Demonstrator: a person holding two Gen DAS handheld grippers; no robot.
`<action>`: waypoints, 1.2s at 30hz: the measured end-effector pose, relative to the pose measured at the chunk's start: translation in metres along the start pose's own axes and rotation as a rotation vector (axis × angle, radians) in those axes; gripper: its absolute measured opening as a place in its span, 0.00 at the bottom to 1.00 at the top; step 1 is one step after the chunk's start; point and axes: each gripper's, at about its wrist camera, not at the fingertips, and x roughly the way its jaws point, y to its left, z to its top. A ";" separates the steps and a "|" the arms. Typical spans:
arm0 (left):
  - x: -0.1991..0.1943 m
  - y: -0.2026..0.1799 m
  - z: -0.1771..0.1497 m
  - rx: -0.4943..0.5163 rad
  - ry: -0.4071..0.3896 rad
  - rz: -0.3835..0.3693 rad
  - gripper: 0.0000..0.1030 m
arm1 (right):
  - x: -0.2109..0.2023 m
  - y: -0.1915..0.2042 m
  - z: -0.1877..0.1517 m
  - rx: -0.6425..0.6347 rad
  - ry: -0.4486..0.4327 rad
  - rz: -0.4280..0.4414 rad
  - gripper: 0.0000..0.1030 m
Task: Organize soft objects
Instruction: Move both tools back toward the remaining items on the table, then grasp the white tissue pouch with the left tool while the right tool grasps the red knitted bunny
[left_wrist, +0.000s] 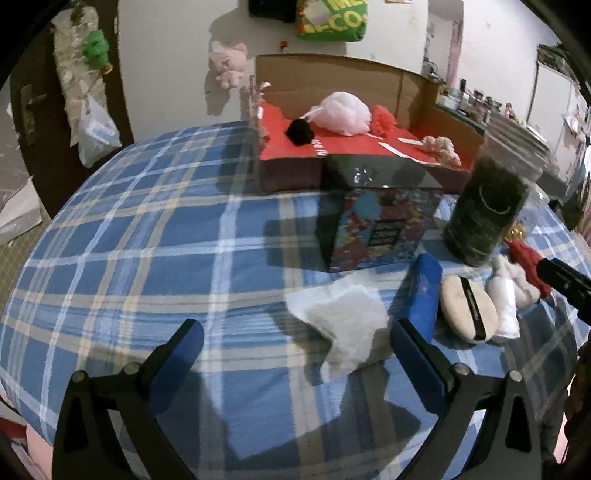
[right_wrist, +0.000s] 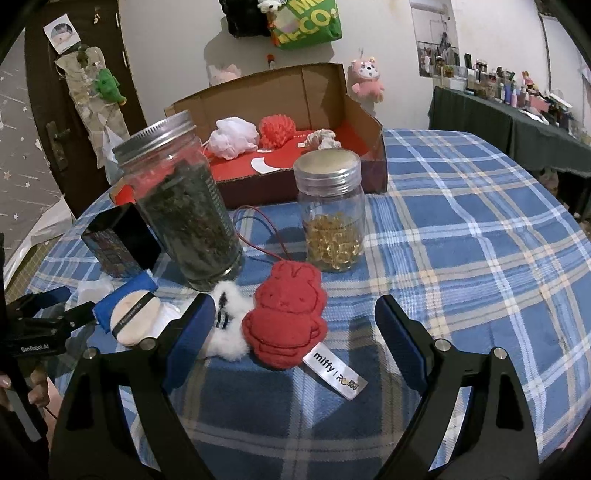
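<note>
My left gripper (left_wrist: 297, 332) is open over the plaid table. A white soft pad (left_wrist: 343, 325) lies between its fingers, nearer the right one, and nothing presses on it. To the right of the pad lie a blue pouch (left_wrist: 424, 291), a beige powder puff (left_wrist: 467, 310) and a white fluffy piece (left_wrist: 511, 280). My right gripper (right_wrist: 295, 310) is open too, with a red Miffy plush (right_wrist: 286, 314) flat on the cloth between its fingers, untouched. The white fluffy piece (right_wrist: 225, 325) sits beside the left finger. The cardboard box (right_wrist: 369, 122) at the back holds a white pouf (right_wrist: 232, 138), a red pouf (right_wrist: 277, 133) and a scrunchie (right_wrist: 323, 138).
A tall jar of dark leaves (right_wrist: 184, 210) and a jar of golden capsules (right_wrist: 330, 210) stand just behind the plush. A colourful small box (left_wrist: 376, 225) stands in front of the cardboard box. The left gripper body (right_wrist: 48, 310) and a hand (right_wrist: 37, 391) show at the right view's left edge.
</note>
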 end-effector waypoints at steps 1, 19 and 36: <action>0.001 -0.002 0.001 0.004 0.004 -0.007 1.00 | 0.001 0.001 0.000 -0.003 0.003 -0.002 0.86; -0.005 -0.015 -0.003 0.009 -0.055 -0.070 0.23 | 0.004 -0.001 -0.002 -0.009 -0.013 0.090 0.39; -0.038 -0.033 0.007 0.021 -0.140 -0.094 0.23 | -0.022 0.004 0.004 -0.032 -0.072 0.124 0.39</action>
